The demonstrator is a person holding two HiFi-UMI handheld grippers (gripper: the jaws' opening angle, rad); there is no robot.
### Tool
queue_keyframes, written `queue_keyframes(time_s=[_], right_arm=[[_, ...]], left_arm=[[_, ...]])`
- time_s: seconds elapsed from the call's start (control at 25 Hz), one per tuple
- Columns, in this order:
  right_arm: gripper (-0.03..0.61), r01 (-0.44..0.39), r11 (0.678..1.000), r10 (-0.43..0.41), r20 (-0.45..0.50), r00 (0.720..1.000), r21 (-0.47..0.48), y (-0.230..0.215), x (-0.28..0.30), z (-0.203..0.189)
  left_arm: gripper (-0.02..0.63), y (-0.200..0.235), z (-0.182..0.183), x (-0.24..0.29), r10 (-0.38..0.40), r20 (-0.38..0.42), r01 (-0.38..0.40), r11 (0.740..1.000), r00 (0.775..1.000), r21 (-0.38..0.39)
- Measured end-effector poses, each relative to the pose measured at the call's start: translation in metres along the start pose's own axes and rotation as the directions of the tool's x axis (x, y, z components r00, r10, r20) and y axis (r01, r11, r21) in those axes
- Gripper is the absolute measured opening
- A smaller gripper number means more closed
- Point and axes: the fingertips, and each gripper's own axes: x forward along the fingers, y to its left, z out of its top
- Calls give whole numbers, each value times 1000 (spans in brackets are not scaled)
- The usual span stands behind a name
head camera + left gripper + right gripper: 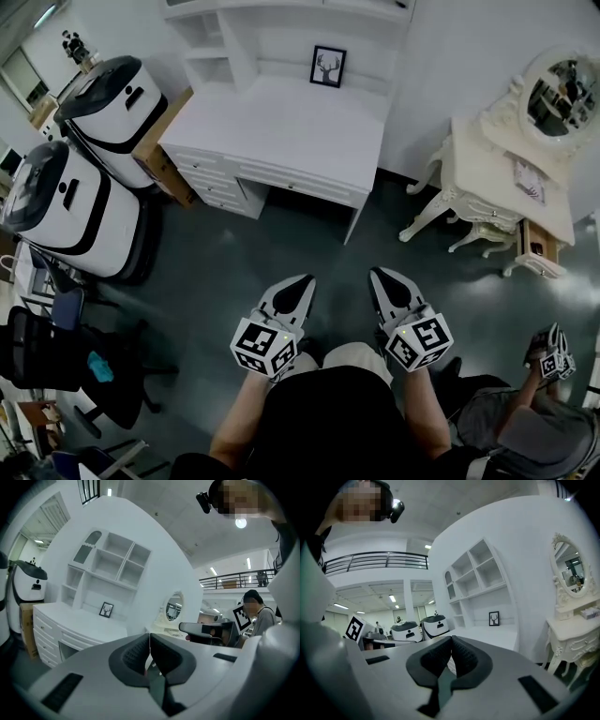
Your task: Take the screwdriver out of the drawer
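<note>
Table (pixel 281 122): white, its drawers shut.
Vanity (pixel 497 173): right-end drawer (pixel 539 248) looks open.
Left claw (pixel 302 281): closed, empty.
Right claw (pixel 380 275): closed, empty.
Screwdriver: unseen, likely inside a drawer.
Risk: wrong drawer chosen; closed claws cannot grasp.

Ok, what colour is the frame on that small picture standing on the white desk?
Black; the picture shows best in the head view.

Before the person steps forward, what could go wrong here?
No screwdriver shows, and both the white desk and the dressing table have drawers, so the wrong drawer may be tried. Both the left gripper and right gripper are shut; they must open before any grasp. Another person close on the right could be bumped.
</note>
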Motion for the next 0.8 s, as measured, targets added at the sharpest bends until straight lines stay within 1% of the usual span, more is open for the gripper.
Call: queue_keyframes(time_s=[0.28, 0.56, 0.72, 0.8], right_arm=[[17, 43, 999, -44, -42, 998, -21, 1, 9, -17], [17, 21, 999, -23, -72, 997, -29, -19, 36, -17], [17, 9, 997, -15, -85, 996, -77, -42, 64, -8], [17, -4, 997, -3, -81, 997, -83, -57, 77, 1]], left_arm=[[25, 17, -15, 1, -4, -29, 3, 999, 1000, -35], [25, 31, -18, 27, 5, -53, -7, 999, 999, -49], [25, 51, -12, 52, 57, -51, -60, 997, 997, -58], [25, 61, -7, 68, 87, -55, -91, 994, 995, -61]])
